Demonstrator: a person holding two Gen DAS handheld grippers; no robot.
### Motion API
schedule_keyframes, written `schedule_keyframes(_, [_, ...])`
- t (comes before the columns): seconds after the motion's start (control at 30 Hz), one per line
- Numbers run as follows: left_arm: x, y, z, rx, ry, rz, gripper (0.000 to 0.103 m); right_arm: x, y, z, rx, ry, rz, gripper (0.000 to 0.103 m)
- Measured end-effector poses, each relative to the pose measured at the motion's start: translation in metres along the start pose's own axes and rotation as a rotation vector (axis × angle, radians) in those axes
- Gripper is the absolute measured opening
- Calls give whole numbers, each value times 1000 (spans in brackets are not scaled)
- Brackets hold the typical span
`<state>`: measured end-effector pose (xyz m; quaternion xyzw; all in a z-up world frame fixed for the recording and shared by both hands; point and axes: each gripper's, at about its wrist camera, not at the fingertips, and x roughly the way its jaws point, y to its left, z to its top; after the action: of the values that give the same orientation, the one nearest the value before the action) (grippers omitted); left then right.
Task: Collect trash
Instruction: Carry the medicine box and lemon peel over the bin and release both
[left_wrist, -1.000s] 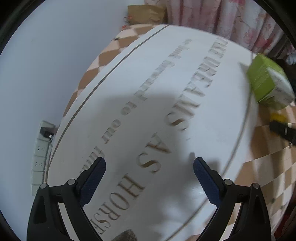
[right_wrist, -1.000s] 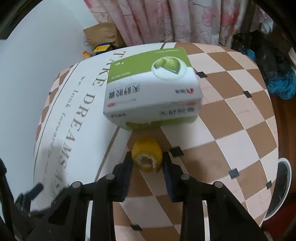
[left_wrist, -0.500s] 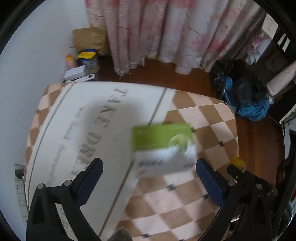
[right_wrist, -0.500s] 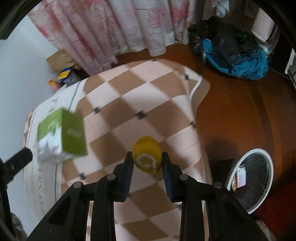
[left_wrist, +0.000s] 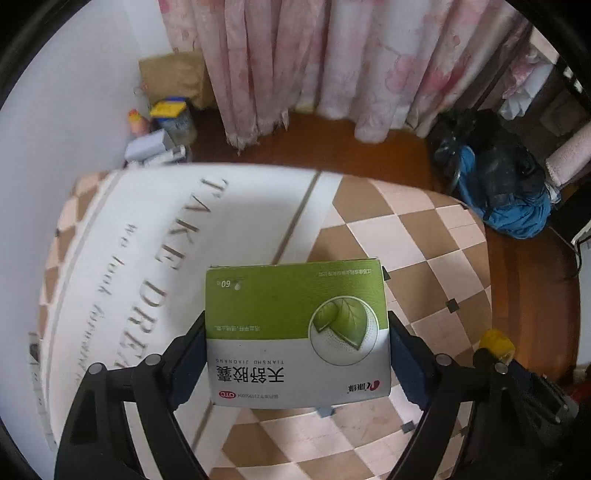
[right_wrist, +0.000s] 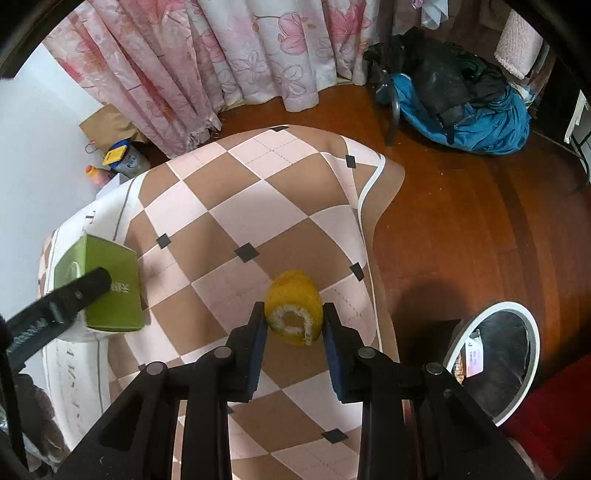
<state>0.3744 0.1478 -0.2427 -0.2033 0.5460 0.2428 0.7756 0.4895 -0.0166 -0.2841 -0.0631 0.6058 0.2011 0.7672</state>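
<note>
Left wrist view is showing the big change: the left gripper (left_wrist: 297, 343) is now clamping the green-and-white medicine box (left_wrist: 297, 328), one blue pad pressing each side, where half a second ago the box was just a blur ahead of wide-open jaws. A second back, that camera was only staring at the lettered tablecloth (left_wrist: 155, 236).

Over on the right wrist camera, the right gripper (right_wrist: 294, 325) is still squeezing the yellow fruit piece (right_wrist: 294, 312), cut end facing the lens, and it is now hanging over the checked cloth near the table's edge. The white-rimmed trash bin (right_wrist: 491, 417) is sitting on the floor just beyond, lower right, with wrappers inside. That bin has been sliding closer into view as the hand swings away from the box's old spot.

So both hands are loaded at once. Reading it as a judgement: pickups look done, and the drop into the bin is what remains, fruit piece likely first since it is nearer.
</note>
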Motion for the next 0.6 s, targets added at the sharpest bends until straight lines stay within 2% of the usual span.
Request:
schedule_keyframes(0.13, [-34,-3,-13,26,-74,11,87,-16,-2,-12,-2,-32,32,31])
schedule_keyframes(0.3, [-82,-10,-30,63,-179,-3,87,-60,-15,-32,-6,-105,77,31])
schedule_keyframes(0.47, [-134,-45,-53,142,-259,-48,87,-118,-56,-59,29,-188,90,31])
schedule_keyframes(0.6, [-175,-89,-75,204,-308,-132,87,-160,-105,-81,73,-236,76,31])
